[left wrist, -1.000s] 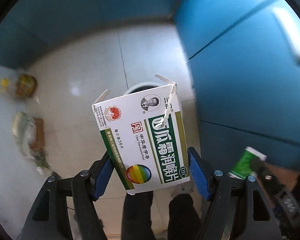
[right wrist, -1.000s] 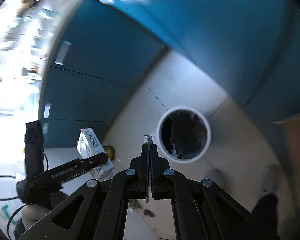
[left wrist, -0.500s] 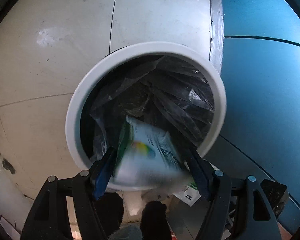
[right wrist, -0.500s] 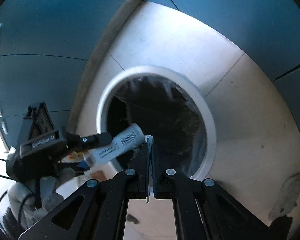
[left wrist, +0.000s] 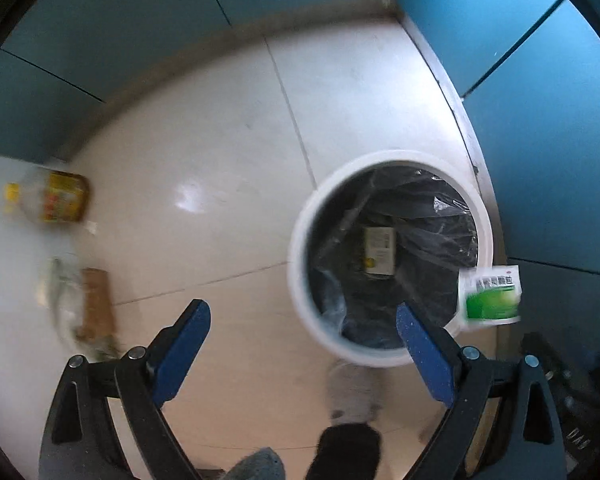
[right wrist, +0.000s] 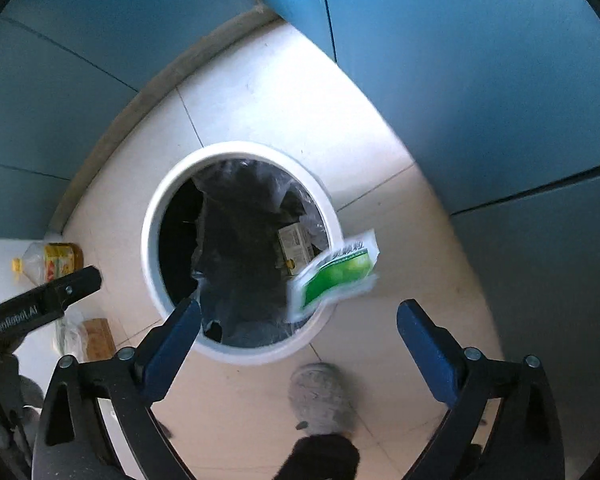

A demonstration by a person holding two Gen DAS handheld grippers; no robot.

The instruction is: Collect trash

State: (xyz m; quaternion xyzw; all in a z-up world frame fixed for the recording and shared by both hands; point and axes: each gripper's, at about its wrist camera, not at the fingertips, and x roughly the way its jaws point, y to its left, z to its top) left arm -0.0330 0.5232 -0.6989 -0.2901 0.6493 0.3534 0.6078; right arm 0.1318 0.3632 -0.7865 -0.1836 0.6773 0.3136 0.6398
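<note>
Green-and-white sachet (right wrist: 334, 274) is in mid-air, blurred, over the near right rim of the white trash bin (right wrist: 152, 248), touching neither gripper; in the left wrist view the same sachet (left wrist: 490, 294) shows just off the bin's (left wrist: 300, 264) right edge. White carton box (left wrist: 379, 251) lies inside the bin on the black liner bag (left wrist: 432, 240), also seen from the right wrist view (right wrist: 296, 246) near the bin's right inner wall. Right gripper (right wrist: 298, 338) jaws spread wide, nothing held, hanging above the bin's near rim. Left gripper (left wrist: 302, 340) jaws also wide apart and empty, bin off to its right. The left gripper's body shows at the left edge of the right wrist view. Bin stands on pale tiled floor (left wrist: 220, 152) in a corner of blue cabinets (left wrist: 540, 120). More trash on the floor, well apart from the bin at left: yellow-labelled bottle (left wrist: 50, 200), brown cardboard piece (left wrist: 96, 304) with a crumpled clear wrapper (left wrist: 58, 288) beside it. Grey shoe (right wrist: 320, 398) on floor just below the bin.
</note>
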